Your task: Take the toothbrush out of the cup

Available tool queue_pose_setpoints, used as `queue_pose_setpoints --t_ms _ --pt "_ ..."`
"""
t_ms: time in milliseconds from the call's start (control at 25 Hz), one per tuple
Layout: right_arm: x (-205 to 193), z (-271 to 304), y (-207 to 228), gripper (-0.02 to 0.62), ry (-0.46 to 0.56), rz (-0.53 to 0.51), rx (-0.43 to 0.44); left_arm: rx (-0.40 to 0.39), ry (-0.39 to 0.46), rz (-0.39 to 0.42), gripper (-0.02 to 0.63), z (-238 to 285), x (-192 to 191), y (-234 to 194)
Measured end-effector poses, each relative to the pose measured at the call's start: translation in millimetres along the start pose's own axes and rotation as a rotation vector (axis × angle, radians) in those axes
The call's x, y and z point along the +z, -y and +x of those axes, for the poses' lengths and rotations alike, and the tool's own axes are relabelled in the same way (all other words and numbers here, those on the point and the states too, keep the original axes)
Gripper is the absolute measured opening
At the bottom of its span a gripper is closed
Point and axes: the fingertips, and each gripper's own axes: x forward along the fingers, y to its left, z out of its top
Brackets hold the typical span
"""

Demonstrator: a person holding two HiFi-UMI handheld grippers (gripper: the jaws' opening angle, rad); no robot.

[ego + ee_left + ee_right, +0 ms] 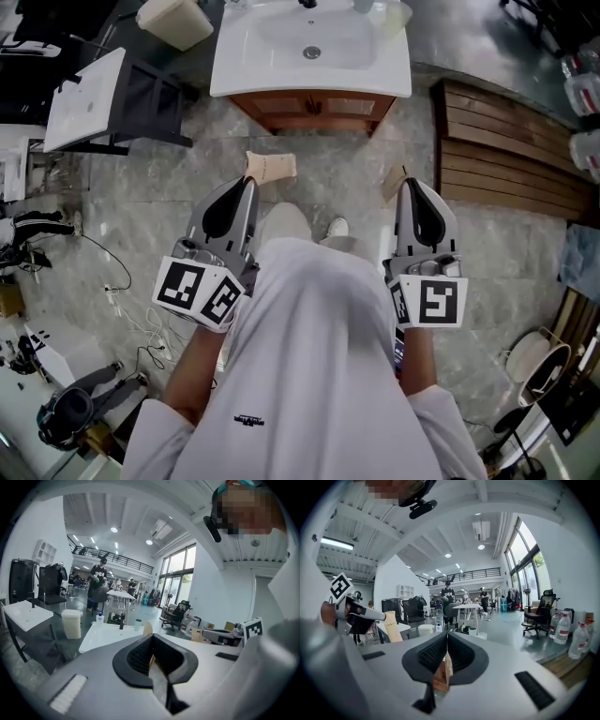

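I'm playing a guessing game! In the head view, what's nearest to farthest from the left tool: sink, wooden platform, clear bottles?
1. The sink, straight ahead of the left tool.
2. The wooden platform, off to the right.
3. The clear bottles, at the far right edge.

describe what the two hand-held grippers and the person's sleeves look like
The left hand-held gripper and right hand-held gripper match: smooth light-grey shells with a black teardrop recess on top, tan tips, and a white cube of black square markers at the rear. No cables show on them. The person wears a white short-sleeved shirt with small black print.
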Motion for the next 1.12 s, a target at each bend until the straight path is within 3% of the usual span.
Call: queue_pose_setpoints --t_ms 440,680,1120 --pt "3 91 29 0.006 -0.044 -0.019 -0.015 -0.020 0.001 -0.026 0.005 80 25 -51" --pt "19 185 43 0.006 -0.087 -0.017 -0.052 -0.068 -0.010 -0.043 0.005 152 64 -108" --pt "77 360 74 0.006 -0.063 -0.018 -0.181 -0.207 -0.039 -0.034 0.005 275 143 -200"
